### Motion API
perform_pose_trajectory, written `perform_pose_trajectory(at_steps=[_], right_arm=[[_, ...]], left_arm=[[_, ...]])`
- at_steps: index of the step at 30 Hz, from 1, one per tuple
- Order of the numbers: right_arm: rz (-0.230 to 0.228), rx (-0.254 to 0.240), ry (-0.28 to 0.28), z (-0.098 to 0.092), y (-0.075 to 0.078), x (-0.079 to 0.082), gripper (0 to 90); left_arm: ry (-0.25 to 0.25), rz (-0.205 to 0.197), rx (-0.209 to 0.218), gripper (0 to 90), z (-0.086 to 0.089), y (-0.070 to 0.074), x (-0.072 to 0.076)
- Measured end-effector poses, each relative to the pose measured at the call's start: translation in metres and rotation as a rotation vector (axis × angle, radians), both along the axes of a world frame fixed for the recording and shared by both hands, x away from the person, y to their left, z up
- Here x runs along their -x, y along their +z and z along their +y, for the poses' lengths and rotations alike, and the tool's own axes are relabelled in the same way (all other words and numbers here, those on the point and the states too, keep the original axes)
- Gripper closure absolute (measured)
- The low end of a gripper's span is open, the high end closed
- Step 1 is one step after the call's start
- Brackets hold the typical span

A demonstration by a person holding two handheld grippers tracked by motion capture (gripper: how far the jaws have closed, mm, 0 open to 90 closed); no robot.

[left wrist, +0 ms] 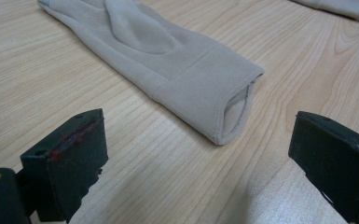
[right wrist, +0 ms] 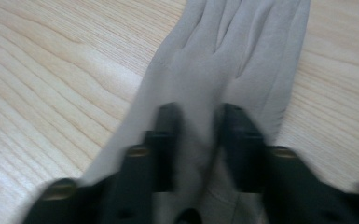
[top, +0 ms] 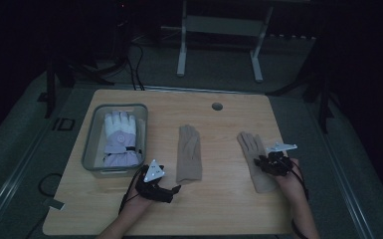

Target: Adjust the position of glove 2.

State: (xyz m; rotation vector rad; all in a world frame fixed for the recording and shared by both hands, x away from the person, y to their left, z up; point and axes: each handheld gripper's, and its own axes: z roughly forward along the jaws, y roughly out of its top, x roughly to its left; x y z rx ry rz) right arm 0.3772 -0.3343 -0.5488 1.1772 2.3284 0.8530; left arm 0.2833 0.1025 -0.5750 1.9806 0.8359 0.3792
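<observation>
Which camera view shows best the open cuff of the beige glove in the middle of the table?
The left gripper view: the middle glove's cuff faces the camera, close and sharp. The high view shows it small and dim.

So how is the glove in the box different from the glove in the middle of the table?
The glove in the box is white and lilac, and looks thick and padded; the middle glove is plain beige and thin. The padded one lies inside the grey box; the beige one lies flat on the bare wooden table. The left gripper is open in front of the beige glove's cuff, not touching it. In both, the fingers point away from the person.
</observation>
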Motion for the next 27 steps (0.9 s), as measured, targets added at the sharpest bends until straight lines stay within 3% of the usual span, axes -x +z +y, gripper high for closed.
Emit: perform_pose_trajectory(at_steps=[1,6,8,9,10,11,13,16,22,27], right_arm=[[-0.011,0.015,-0.011,0.001,0.000,0.001,76.5],[-0.007,-0.024,-0.159,0.012,0.001,0.006,81.2],[-0.014,-0.027,-0.176,0.014,0.002,0.007,81.4],[-0.022,-0.039,-0.199,0.016,0.003,0.008,81.4],[-0.042,-0.081,-0.241,0.020,0.009,0.010,81.5],[-0.056,-0.086,-0.251,0.023,0.013,0.011,81.5],[-0.073,-0.138,-0.241,0.028,0.019,0.013,81.5],[-0.084,-0.159,-0.233,0.040,0.024,0.015,81.4],[-0.072,-0.147,-0.205,0.065,0.017,0.011,81.2],[-0.054,-0.128,-0.212,0.072,0.006,0.005,80.7]], left_arm=[[0.000,0.000,0.000,4.6,0.000,0.000,0.000],[0.004,0.002,0.006,4.6,0.001,0.000,0.000],[0.003,0.003,0.007,4.6,0.001,0.000,0.000],[0.003,0.003,0.007,4.6,0.001,0.000,0.000],[-0.001,0.001,0.007,4.6,0.001,0.000,0.000],[-0.001,0.001,0.006,4.6,0.001,0.000,0.000],[-0.001,0.002,0.007,4.6,0.001,0.000,0.000],[-0.001,0.000,0.007,4.6,0.001,0.000,0.000],[-0.006,-0.003,0.016,4.6,0.002,0.000,0.000],[-0.006,-0.003,0.018,4.6,0.002,0.000,0.000]])
